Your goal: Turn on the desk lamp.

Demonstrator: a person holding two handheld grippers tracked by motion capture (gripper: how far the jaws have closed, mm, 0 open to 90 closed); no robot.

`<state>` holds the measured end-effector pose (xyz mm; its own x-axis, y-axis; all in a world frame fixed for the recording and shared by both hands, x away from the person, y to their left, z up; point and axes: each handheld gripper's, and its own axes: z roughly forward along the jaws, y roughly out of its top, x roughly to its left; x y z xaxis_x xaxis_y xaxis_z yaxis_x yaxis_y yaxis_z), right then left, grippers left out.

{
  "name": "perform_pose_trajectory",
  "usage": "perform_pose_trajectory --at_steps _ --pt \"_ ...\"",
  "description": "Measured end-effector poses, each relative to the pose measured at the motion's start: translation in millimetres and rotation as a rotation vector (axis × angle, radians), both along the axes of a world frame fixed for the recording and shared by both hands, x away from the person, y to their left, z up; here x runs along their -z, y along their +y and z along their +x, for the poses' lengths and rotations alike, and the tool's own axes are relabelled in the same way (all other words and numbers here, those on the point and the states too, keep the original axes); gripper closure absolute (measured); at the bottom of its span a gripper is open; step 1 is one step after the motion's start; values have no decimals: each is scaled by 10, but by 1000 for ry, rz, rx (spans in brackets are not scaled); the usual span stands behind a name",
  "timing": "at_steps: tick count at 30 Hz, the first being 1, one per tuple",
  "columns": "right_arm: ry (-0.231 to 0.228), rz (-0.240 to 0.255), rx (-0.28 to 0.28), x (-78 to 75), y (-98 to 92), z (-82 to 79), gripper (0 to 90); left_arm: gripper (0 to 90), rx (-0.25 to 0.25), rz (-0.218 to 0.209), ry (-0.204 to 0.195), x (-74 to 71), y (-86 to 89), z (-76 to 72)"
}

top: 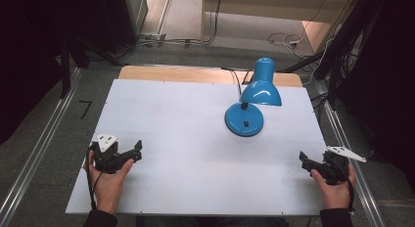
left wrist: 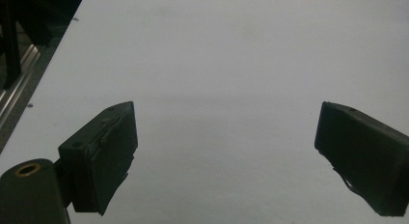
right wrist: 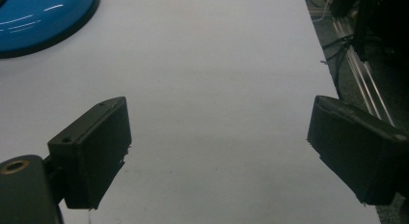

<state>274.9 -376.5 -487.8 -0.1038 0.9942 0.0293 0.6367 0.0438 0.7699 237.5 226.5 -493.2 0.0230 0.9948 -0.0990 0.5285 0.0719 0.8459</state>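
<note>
A white tabletop point(top: 186, 153) stands in a dim room with grey carpet, metal rails along both sides and cables lying on the floor beyond its far edge. A strip of bare wood shows along that far edge.

A blue desk lamp point(top: 252, 97) stands on the far right part of the tabletop. Its round base point(top: 244, 120) rests flat on the white surface, with a small black switch on top, and its cone-shaped shade point(top: 261, 87) leans over the base, opening downward. A black cord runs from the lamp toward the back edge. In the right gripper view a part of the blue base point(right wrist: 43, 19) shows at the upper left corner.

The left gripper point(top: 136, 149) lies low over the near left corner of the tabletop, held in the person's left hand point(top: 106, 180), its grey three-cornered plate on top. In the left gripper view point(left wrist: 225, 151) its two black jaws stand wide apart with bare white surface between them, so it is open and holds nothing.

The right gripper point(top: 304, 161) sits at the near right edge, held in the right hand point(top: 335, 188), jaws pointing inward across the tabletop. In the right gripper view point(right wrist: 219, 147) its jaws are likewise spread wide over the bare surface, empty.

Both grippers are well apart from the lamp, and neither touches it. The right one is the nearer of the two.
</note>
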Motion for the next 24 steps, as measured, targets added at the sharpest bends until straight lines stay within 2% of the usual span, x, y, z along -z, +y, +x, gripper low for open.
perform_pose_trajectory --at_steps 2,9,16,21,24 --pt "-8 -3 -12 -5 10 -9 68 82 -7 -9 10 14 25 1" --pt "23 10 -7 21 10 24 68 82 12 6 33 48 -7 12" --pt "-6 19 -10 -29 44 56 93 82 13 -2 27 42 -26 15" --pt "15 26 -35 -14 98 103 101 82 2 11 23 36 -24 12" --pt "5 28 -44 -33 131 123 102 82 -6 5 16 34 -9 6"
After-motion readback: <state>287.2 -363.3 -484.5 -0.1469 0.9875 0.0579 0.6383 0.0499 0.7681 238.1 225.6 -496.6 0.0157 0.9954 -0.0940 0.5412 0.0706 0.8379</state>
